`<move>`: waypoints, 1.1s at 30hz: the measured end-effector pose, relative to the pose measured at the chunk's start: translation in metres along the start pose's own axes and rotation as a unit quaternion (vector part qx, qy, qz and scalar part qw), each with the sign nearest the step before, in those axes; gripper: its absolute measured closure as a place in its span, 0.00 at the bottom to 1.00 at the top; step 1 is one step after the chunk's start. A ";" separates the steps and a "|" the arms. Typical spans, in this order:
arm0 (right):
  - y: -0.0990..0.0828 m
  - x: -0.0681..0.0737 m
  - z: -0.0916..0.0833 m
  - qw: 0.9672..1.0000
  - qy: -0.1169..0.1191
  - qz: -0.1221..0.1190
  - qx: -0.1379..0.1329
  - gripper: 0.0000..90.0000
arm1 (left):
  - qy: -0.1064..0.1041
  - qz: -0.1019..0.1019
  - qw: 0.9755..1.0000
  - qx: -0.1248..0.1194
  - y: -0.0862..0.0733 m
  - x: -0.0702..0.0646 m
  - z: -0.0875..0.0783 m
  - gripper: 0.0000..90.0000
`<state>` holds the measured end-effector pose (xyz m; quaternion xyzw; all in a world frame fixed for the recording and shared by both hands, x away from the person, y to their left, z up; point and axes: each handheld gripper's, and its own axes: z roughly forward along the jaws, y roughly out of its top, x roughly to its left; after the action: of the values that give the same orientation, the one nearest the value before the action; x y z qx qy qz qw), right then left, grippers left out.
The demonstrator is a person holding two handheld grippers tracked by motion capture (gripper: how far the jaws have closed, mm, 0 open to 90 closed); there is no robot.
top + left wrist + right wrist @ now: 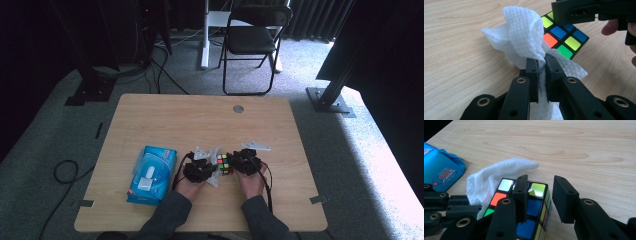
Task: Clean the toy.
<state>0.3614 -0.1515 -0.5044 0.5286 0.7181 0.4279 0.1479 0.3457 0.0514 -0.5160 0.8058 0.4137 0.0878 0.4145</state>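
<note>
A colour-tiled puzzle cube [225, 164] [564, 37] [534, 207] lies on the wooden table [200, 120] between the two hands. My left gripper [209, 171] [541, 61] is shut on a crumpled white wipe [524, 37] [499, 170], which rests against the cube's left side. My right gripper [240, 162] [541, 180] hovers over the cube with its jaws apart. One jaw sits over the cube's top face. The other stands just off the cube's right edge, with a gap showing between them. The right gripper's body [579, 10] hangs above the cube in the left gripper view.
A blue pack of wet wipes [152, 175] [439, 172] lies left of the hands. A round cable hole [238, 108] is at the table's far edge. A black folding chair [252, 40] stands beyond the table.
</note>
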 end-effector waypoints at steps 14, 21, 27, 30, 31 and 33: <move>-0.004 0.005 -0.009 1.000 -0.009 -0.001 0.003 0.66 | 0.001 -0.009 1.000 -0.007 0.000 0.003 0.000 0.91; -0.007 0.005 -0.012 1.000 -0.001 0.001 0.005 0.68 | 0.002 -0.011 1.000 -0.008 0.000 0.003 0.000 0.91; -0.007 0.006 -0.012 1.000 0.004 0.004 0.007 0.71 | 0.003 -0.010 1.000 -0.012 0.001 0.004 -0.001 0.91; -0.007 0.006 -0.013 1.000 0.005 0.004 0.009 0.71 | 0.004 -0.012 1.000 -0.015 0.002 0.005 -0.002 0.91; -0.007 0.006 -0.013 1.000 0.005 0.003 0.009 0.71 | 0.005 -0.013 1.000 -0.015 0.003 0.005 -0.002 0.91; -0.008 0.007 -0.013 1.000 0.005 0.003 0.009 0.72 | 0.005 -0.013 1.000 -0.017 0.004 0.005 -0.003 0.91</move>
<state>0.3454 -0.1521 -0.5010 0.5298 0.7212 0.4243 0.1385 0.3497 0.0559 -0.5121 0.7927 0.4246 0.0940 0.4273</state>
